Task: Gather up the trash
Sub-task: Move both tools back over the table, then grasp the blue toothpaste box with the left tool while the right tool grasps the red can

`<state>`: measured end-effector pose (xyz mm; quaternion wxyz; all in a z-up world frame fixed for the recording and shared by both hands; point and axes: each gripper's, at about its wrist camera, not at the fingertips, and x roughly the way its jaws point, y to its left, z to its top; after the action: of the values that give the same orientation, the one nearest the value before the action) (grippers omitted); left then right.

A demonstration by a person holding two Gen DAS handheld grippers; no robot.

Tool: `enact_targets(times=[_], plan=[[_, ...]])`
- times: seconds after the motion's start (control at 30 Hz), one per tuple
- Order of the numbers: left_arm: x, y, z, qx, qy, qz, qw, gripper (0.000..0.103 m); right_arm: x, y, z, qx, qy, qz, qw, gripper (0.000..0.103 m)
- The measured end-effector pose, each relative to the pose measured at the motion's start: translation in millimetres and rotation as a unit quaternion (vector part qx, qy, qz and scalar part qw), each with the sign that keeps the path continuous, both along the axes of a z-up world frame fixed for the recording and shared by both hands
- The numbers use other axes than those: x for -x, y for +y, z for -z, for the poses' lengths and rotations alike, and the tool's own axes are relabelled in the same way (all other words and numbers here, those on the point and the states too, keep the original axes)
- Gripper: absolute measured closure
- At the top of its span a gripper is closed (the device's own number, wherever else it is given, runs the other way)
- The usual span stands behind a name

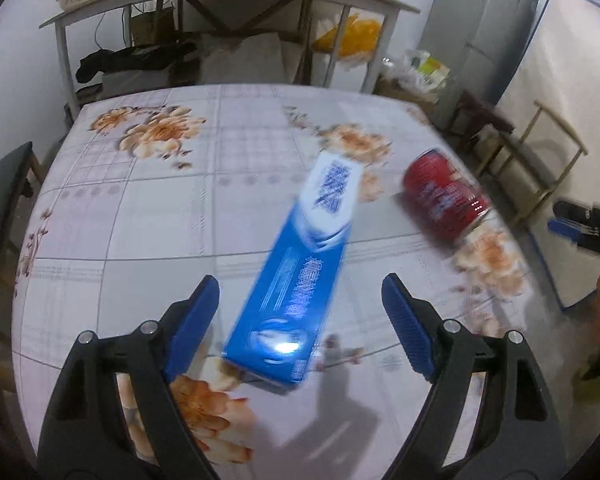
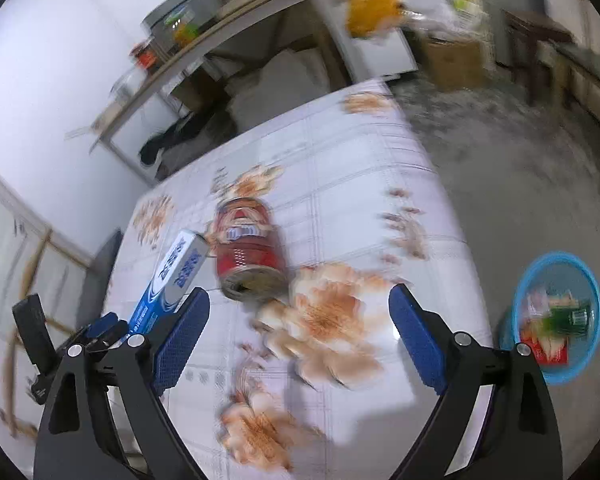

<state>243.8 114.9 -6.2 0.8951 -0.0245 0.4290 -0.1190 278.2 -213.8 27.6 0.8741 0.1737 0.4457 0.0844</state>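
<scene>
A blue box [image 1: 288,280] lies flat near the middle of the flowered table [image 1: 140,220], with a red can [image 1: 444,200] on its side just beside it, nearer the right edge. The left gripper [image 1: 300,292] hangs over the box, jaws wide, gripping nothing. The right gripper [image 2: 300,304] is likewise wide and empty. A blue basket [image 2: 520,292] holding wrappers stands on the floor past the table's right edge.

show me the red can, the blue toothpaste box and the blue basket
red can [image 2: 247,240]: right wrist view, on its red side wall.
blue toothpaste box [image 1: 288,284]: left wrist view, middle of its blue top face.
blue basket [image 2: 518,292]: right wrist view, on its left rim.
</scene>
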Motion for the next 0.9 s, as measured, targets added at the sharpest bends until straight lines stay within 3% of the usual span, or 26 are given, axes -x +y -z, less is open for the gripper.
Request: enact_targets(times=[0.17,0.37,0.43,0.5,0.63,0.9], plan=[[-3.7,-2.8,17.0,-0.027,-0.007,0.004,0.9996,0.024,-35.6,45.7,18.9,0.068,0.004,-0.027,0.997,0.015],[-8.4,-5.3,23.7,-0.026,-0.006,0.008,0.9996,0.024,-50.6,61.3,41.8,0.105,0.003,-0.045,0.993,0.015],[-10.5,-6.0,26.3,-0.020,-0.001,0.010,0.9997,0.024,-49.9,66.5,43.7,0.114,-0.001,-0.051,0.992,0.026],[-10.4,-6.7,27.2,-0.016,-0.001,0.011,0.9998,0.029,-48.1,69.2,41.6,0.118,-0.003,-0.051,0.992,0.038],[-9.2,-6.0,28.7,-0.001,0.006,0.009,0.9999,0.049,-44.9,77.5,37.8,0.144,-0.004,-0.039,0.989,0.038],[13.1,-3.7,25.4,0.027,0.020,0.001,0.9994,0.056,-0.7,79.0,15.9,0.179,-0.015,-0.054,0.982,0.039]])
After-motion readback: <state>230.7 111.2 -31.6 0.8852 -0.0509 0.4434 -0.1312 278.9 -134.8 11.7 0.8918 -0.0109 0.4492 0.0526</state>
